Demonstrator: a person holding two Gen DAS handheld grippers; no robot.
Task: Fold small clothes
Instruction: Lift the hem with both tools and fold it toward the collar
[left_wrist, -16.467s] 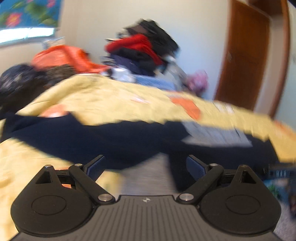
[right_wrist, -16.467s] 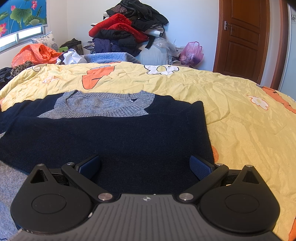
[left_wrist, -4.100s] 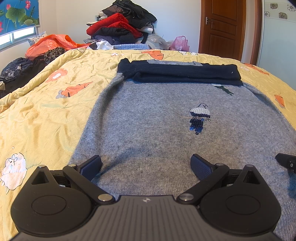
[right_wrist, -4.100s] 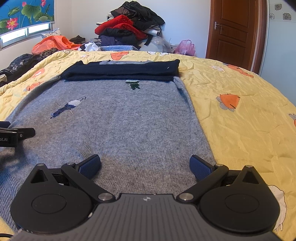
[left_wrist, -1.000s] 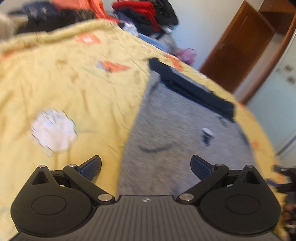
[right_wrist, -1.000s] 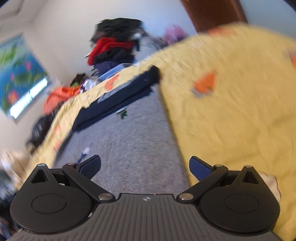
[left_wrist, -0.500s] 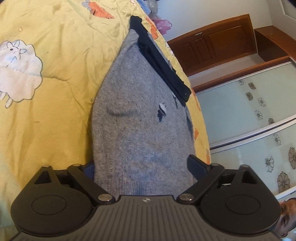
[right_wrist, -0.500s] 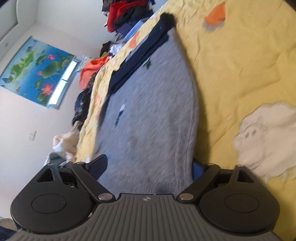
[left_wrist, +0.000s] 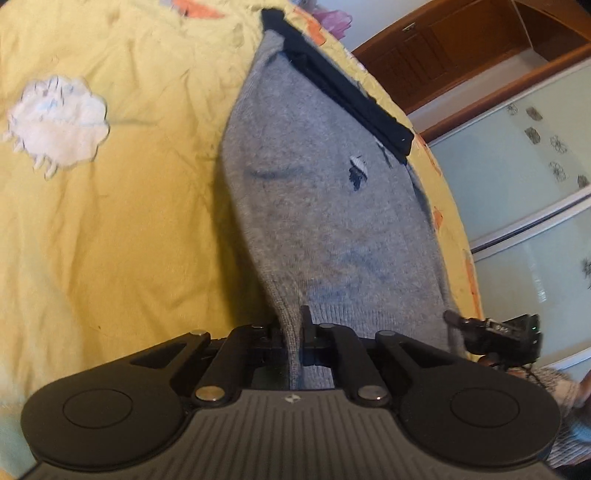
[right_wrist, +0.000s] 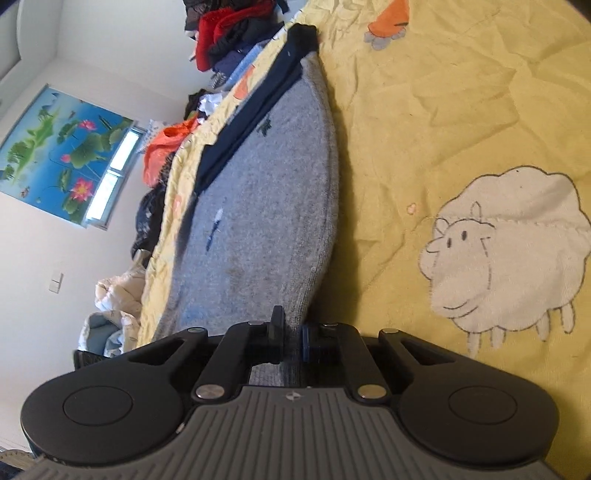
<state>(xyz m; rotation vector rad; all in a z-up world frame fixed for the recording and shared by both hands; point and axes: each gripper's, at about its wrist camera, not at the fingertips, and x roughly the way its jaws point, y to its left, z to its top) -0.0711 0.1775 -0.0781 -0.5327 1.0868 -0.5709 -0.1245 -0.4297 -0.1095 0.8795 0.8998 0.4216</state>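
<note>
Fold partly made. The grey sweater (left_wrist: 325, 206) lies flat on the yellow bedspread (left_wrist: 110, 229), and its dark navy part (left_wrist: 343, 96) is already folded into a narrow band across the far end, seen in both wrist views. What is left, as I judge it: carry the near hem over toward that band, then likely one more fold to make a compact bundle; neither is done yet. The left gripper (left_wrist: 293, 332) has its two fingers pressed together on the near left corner of the sweater, the ribbed hem pinched between them and bunched up into a ridge. The right gripper (right_wrist: 290, 338) likewise has its fingers drawn in tight, with the near right corner of the grey knit (right_wrist: 266, 229) caught between the pads; a blue pad shows just beside the cloth. In the left view the right gripper (left_wrist: 491, 328) appears at the far side of the hem, so the two grips sit at opposite corners of the same edge. The cloth between them is not yet lifted clear: most of the sweater rests on the bedspread (right_wrist: 461, 129). A heap of other clothes (right_wrist: 229, 33) sits well apart at the far end.
</note>
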